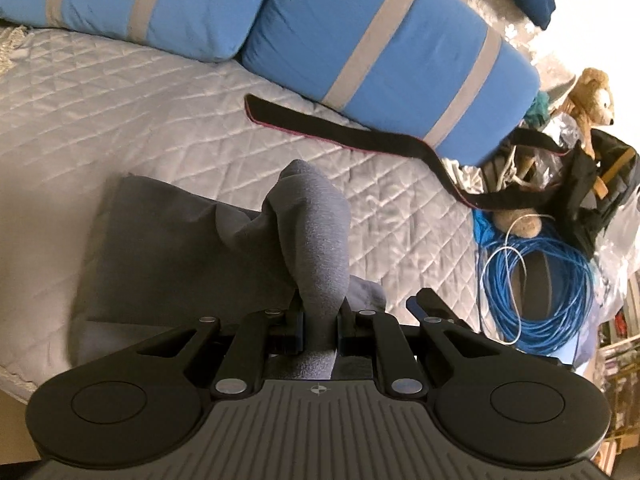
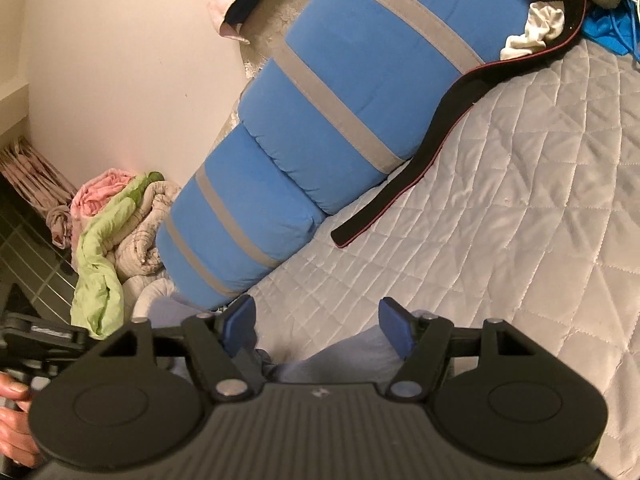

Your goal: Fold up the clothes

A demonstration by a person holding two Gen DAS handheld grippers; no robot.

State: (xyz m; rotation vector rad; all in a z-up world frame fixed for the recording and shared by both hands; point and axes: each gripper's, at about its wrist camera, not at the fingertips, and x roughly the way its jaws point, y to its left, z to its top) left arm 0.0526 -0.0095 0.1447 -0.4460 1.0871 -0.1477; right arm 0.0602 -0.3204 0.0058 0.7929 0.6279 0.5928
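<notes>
While our left gripper (image 1: 319, 322) is clenching the grey garment (image 1: 308, 232) and our right gripper (image 2: 316, 330) is gaping empty, we are risking a lopsided fold.

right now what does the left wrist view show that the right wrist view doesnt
Only the left wrist view: the left gripper shut on a grey garment, a coil of blue cable, a teddy bear.

Only the right wrist view: the right gripper open, a pile of pink and green laundry by the wall, a hand.

Both: blue striped pillows, the black strap, the quilted bed cover.
</notes>
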